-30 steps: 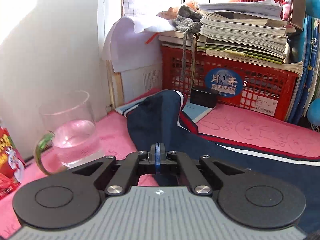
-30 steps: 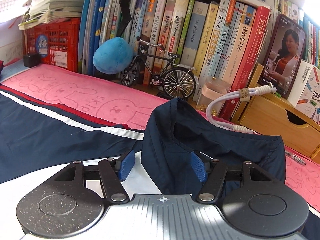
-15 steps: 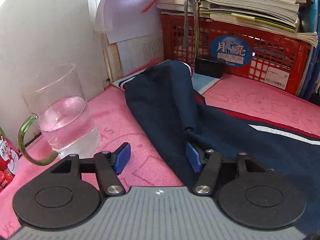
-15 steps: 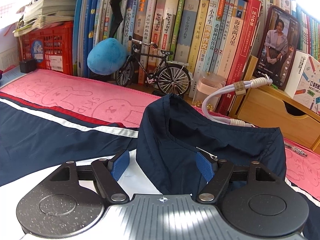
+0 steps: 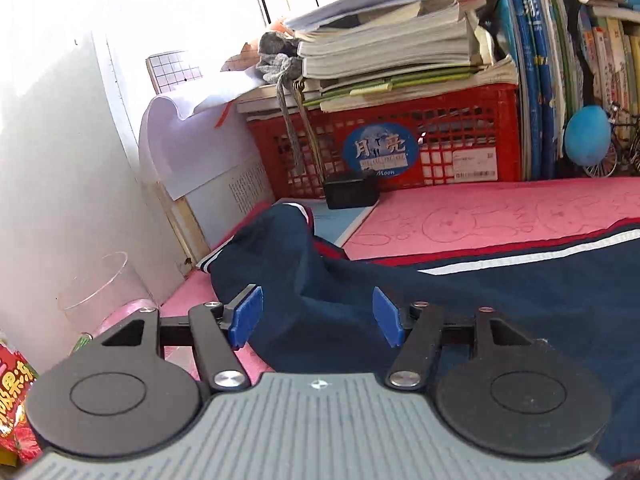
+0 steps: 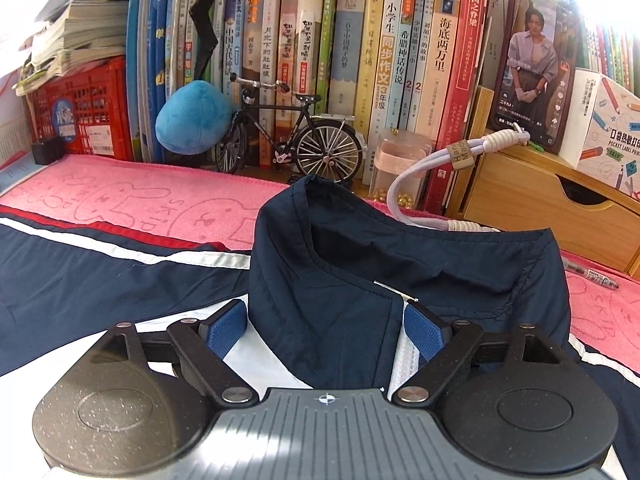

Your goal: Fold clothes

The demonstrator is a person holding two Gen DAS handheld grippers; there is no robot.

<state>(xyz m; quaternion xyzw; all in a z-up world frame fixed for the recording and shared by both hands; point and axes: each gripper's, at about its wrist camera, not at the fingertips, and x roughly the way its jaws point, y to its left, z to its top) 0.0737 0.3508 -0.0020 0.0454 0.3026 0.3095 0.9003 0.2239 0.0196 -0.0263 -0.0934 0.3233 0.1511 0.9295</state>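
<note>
Left hand-held gripper (image 5: 316, 316) stands wide open over the sleeve end (image 5: 280, 256) of the navy nylon jacket with red and white stripes (image 5: 520, 300), gripping nothing. Right hand-held gripper (image 6: 324, 326), equally agape and empty, straddles the jacket's raised collar (image 6: 400, 256). The garment lies spread across the pink bunny-print towel (image 6: 140, 200) on the worktop. Any pinch should catch one layer near a seam (slippery cloth), well clear of the water glass (image 5: 104, 292).

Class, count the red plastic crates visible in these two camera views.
1. The red crate stands behind the pink towel under stacked papers; the right wrist view shows the same crate at far left. Others may be hidden.
</note>
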